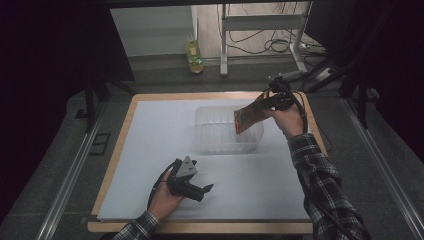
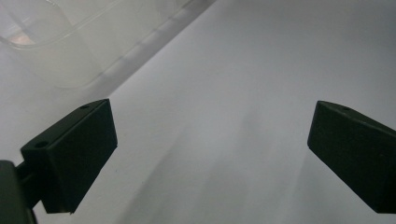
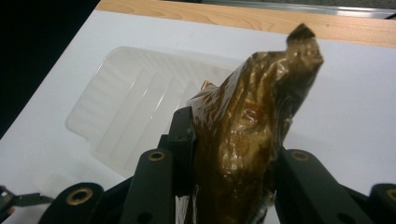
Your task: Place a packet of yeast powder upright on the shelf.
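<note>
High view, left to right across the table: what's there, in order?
Left gripper, black with a grey three-cornered plate, jaws open, resting on the white table sheet → clear plastic bin → brown crinkled packet at the bin's right end → right gripper, shut on the packet.

Dim overall, dark at both sides; brightest on the white bench (image 1: 250, 185) sheet. Soft shadows only. Close wrapper (image 3: 247, 135) slightly blurred, faintly glinting; clear tub (image 2: 70, 42) hazy, washed out.
</note>
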`<state>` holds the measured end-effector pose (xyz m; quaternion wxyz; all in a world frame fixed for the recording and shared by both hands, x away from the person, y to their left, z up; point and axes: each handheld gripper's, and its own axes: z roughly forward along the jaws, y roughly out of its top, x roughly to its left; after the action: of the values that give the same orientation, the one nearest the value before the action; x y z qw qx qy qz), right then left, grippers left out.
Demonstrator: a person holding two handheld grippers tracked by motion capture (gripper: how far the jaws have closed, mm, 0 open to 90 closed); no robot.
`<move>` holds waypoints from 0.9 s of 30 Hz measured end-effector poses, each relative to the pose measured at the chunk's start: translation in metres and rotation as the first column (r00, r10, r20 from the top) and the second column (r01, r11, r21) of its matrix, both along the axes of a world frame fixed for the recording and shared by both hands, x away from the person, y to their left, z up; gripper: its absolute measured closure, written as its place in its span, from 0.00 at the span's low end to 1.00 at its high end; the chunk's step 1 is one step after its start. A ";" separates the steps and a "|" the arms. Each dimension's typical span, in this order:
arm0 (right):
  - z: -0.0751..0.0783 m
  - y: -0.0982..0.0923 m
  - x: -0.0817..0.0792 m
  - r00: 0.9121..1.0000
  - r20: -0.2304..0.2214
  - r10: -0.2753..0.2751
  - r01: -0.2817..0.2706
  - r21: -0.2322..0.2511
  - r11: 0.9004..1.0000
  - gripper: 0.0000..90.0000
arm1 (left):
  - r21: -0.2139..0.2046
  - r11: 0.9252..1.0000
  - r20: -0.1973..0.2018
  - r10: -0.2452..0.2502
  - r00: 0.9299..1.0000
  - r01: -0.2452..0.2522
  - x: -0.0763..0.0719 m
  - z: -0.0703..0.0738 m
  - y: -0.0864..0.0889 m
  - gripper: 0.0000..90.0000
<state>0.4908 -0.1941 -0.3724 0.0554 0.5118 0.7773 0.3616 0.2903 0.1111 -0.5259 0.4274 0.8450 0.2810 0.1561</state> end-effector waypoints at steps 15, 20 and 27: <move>-0.015 0.021 0.016 0.999 -0.025 -0.024 0.025 0.051 0.998 0.75 | -0.003 1.000 -0.003 -0.004 1.000 0.004 0.000 0.000 -0.001 0.02; -0.019 0.024 0.021 0.999 -0.032 -0.039 0.041 0.080 0.996 0.75 | 0.000 1.000 -0.001 -0.005 1.000 0.005 0.000 0.000 -0.001 0.02; -0.025 0.025 0.025 0.998 -0.039 -0.049 0.053 0.106 0.993 0.75 | 0.001 1.000 -0.002 -0.008 1.000 0.008 0.000 0.000 -0.001 0.02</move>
<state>0.5153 -0.1693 -0.3973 0.0229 0.5403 0.7444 0.3916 0.2901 0.1096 -0.5262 0.4271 0.8465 0.2782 0.1536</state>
